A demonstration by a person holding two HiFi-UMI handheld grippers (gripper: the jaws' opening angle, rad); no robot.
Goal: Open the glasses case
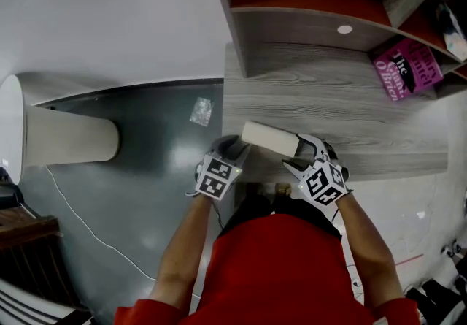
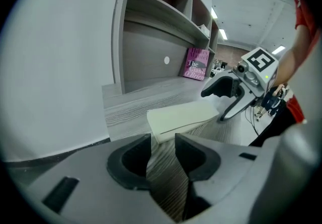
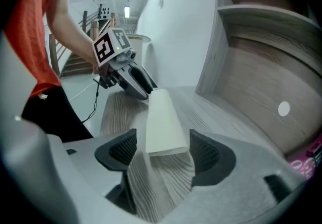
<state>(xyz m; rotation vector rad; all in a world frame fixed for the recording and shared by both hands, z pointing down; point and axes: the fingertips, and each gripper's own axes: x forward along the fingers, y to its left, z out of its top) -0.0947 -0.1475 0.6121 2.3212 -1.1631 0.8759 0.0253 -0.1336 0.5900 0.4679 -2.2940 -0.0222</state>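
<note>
Bracketing the closed glasses case [image 1: 268,138] end to end, you seem to be readying a two-sided hold; it lies flat near the desk [image 1: 365,126] front edge; your right gripper [image 3: 162,140] spreads its jaws around one end, not pinching; your left gripper [image 2: 163,142], jaws apart and empty, sits just short of the other.

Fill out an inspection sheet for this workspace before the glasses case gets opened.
Surface: grey wood-grain desk under a shelf unit.
Job's things: cream glasses case lies flat near the front edge, shut.
Clutter: pink book at the desk's far right; small wrapper on the floor.
Grippers: left gripper open, just short of the case's left end; right gripper open, case's right end between its jaws, pads not pressing.
Cables: white cable trails across the floor.
Surroundings: dark glossy floor; white cylinder at left.
</note>
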